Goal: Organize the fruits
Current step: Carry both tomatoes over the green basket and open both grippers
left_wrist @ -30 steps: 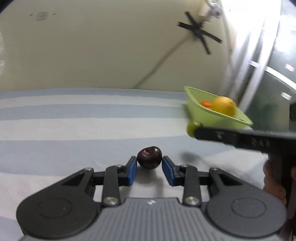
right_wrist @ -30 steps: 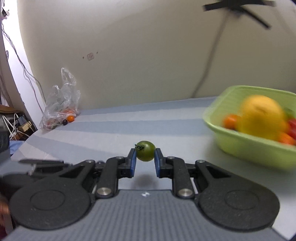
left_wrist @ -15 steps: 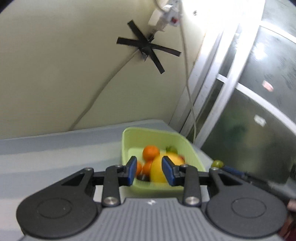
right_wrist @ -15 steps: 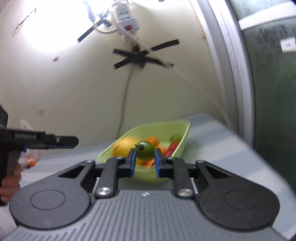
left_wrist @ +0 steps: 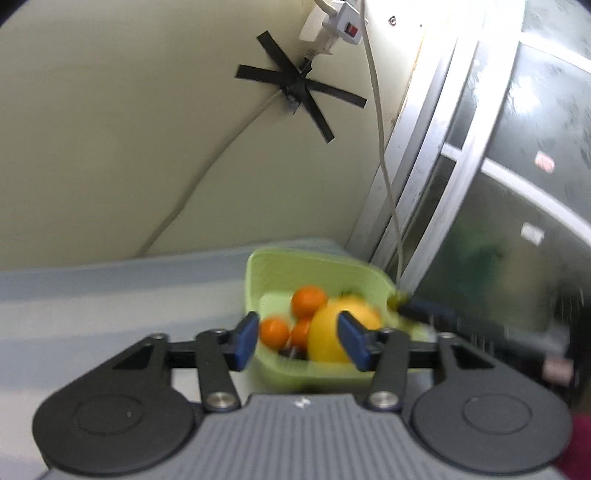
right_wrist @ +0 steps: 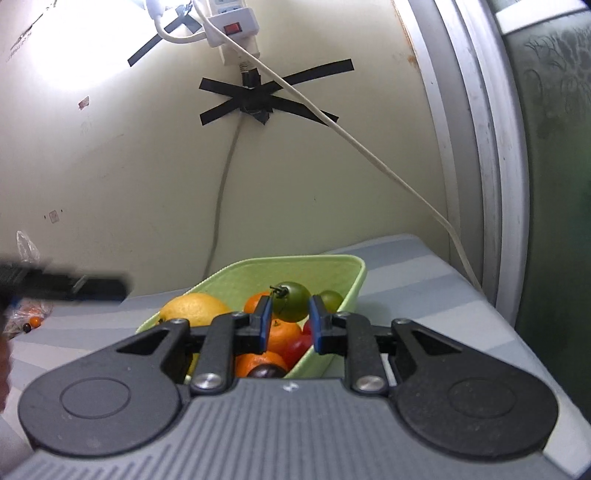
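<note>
My left gripper (left_wrist: 300, 341) hovers over the near end of the light green basket (left_wrist: 255, 273). Its jaws are opening and nothing is held between them. A dark plum (right_wrist: 266, 371) lies in the basket among oranges (left_wrist: 308, 301), a big yellow citrus (left_wrist: 332, 334), a red tomato (right_wrist: 295, 347) and a green tomato (right_wrist: 330, 299). My right gripper (right_wrist: 290, 310) is shut on another green tomato (right_wrist: 291, 295), above the basket (right_wrist: 332, 260). In the right wrist view the left gripper (right_wrist: 110, 286) shows as a blurred black bar at the left.
The basket stands on a blue-and-white striped cloth (right_wrist: 424, 280) near the table's right corner. Behind it is a wall with a power strip (right_wrist: 232, 26) and a hanging cable (right_wrist: 369, 155). A window frame (right_wrist: 476, 147) rises at the right. A plastic bag of small fruits (right_wrist: 27, 317) lies far left.
Both grippers swung across the table to the basket. The left one let go of the dark plum and spread its jaws. The right one still carries the green tomato.
</note>
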Demonstrator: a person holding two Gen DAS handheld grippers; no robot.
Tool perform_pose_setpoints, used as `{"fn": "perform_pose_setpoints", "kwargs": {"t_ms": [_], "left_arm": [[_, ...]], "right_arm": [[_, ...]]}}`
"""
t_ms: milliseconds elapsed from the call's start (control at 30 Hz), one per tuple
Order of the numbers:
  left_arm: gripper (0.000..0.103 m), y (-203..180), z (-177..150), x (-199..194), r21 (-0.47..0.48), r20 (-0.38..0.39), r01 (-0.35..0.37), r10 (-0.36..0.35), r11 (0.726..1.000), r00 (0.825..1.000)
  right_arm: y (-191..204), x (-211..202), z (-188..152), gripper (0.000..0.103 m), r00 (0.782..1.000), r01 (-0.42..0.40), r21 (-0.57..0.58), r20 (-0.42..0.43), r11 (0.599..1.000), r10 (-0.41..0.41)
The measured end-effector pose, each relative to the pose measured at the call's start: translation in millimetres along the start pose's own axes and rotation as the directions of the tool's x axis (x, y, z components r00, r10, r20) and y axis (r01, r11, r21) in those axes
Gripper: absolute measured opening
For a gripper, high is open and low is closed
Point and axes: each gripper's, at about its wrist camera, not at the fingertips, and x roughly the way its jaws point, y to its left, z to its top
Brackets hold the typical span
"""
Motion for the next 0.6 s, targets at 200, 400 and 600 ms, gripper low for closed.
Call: {"fn": "perform_pose_setpoints", "kwargs": {"t_ms": [200, 400, 600], "left_arm": [[0.076, -17, -40, 12, 0.092, -0.080, -0.090, 0.098, 0.992, 0.992], [0.052, -34, -44, 49, 0.157, -0.136, -0.092, 0.114, 0.983, 0.984], [0.031, -28, -47, 27, 0.158, -0.142, -0.103, 0.126, 0.982, 0.982]], "right_arm": [[5, -1, -5, 0.034, 1.000, -0.017, -0.004, -0.008, 1.000, 0.017], [-12, -15, -3, 0.035, 0.999, -0.006, 0.083, 0.055, 0.997, 0.001], [-37, -22, 2, 0.038, 0.995, 0.032, 0.208, 0.081, 0.978, -0.050]]}}
